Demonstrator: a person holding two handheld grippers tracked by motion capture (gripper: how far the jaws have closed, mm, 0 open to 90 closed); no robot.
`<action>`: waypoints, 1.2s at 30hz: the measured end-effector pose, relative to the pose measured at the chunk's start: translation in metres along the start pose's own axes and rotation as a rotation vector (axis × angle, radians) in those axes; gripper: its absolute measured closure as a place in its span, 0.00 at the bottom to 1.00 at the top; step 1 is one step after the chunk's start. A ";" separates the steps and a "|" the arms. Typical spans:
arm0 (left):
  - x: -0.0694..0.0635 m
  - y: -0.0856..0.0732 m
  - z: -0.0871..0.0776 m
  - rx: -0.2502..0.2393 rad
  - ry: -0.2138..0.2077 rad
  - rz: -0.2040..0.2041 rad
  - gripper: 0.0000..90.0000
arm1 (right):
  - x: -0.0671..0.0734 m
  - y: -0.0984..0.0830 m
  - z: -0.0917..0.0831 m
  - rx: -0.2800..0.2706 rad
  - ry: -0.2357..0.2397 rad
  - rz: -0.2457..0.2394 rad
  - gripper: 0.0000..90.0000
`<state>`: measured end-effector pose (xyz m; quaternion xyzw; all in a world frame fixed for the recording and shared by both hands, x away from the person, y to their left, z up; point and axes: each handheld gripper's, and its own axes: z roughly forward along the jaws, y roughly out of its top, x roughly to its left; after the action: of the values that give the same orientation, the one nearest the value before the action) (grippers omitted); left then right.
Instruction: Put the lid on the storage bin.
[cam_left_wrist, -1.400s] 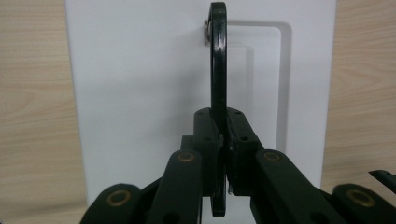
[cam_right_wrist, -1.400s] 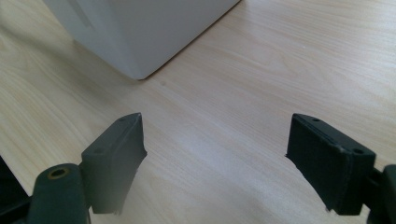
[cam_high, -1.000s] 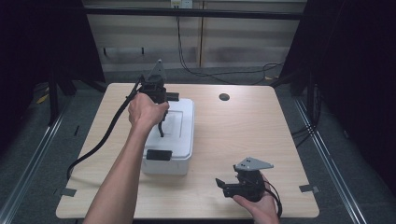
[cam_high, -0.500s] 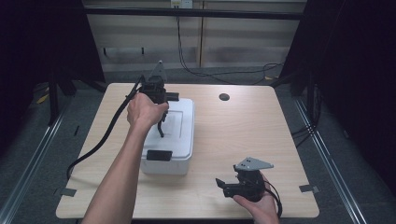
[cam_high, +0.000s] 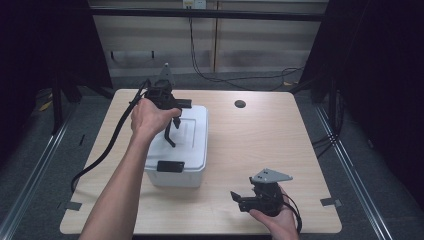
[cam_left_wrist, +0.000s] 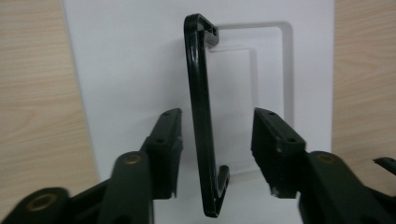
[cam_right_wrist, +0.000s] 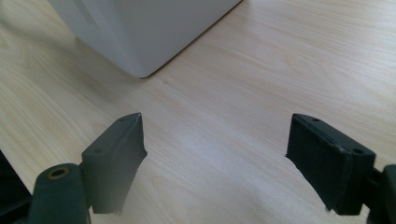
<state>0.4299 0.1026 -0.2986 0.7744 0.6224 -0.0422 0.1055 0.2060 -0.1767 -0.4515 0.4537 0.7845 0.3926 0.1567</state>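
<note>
The black carrying handle (cam_left_wrist: 201, 121) stands raised, on edge, over the middle of the white lid (cam_left_wrist: 130, 60) of a white plastic storage box (cam_high: 187, 150), one end hinged at the rim of the lid's shallow rectangular recess and the other end hooked free just above it. The left tongs (cam_high: 172, 131) point down over it; their jaws have just been opening and now stand apart on either side of the handle, which passes between the pads (cam_left_wrist: 167, 140) closer to one than the other, without being pressed by either. The box sits on the left half of the pale wooden surface (cam_high: 260, 145), its long side running from the near edge toward the far edge, with a black latch (cam_high: 170, 166) on its near end wall. The left forearm (cam_high: 120, 195) reaches in from the near-left corner, and the tongs' cable (cam_high: 107, 150) trails off the left edge. Well apart, near the near-right corner, the right tongs (cam_high: 239, 199) rest low in the hand, jaws spread wide with bare wood between them, pointing toward the box's near corner (cam_right_wrist: 140, 70). A small dark round hole (cam_high: 240, 104) lies near the far edge.
</note>
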 end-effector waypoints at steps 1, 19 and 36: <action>0.003 0.000 0.002 0.007 0.009 0.007 0.52 | 0.000 0.000 0.000 -0.001 0.000 0.000 0.21; 0.035 -0.008 -0.018 -0.124 -0.136 0.141 0.22 | 0.000 0.000 0.001 0.002 0.000 0.002 0.21; 0.083 -0.042 -0.045 -0.287 -0.179 0.284 0.19 | -0.001 0.000 0.002 0.002 -0.002 0.008 0.21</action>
<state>0.4041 0.2000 -0.2758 0.8246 0.4946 -0.0067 0.2744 0.2075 -0.1766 -0.4528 0.4574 0.7830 0.3920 0.1553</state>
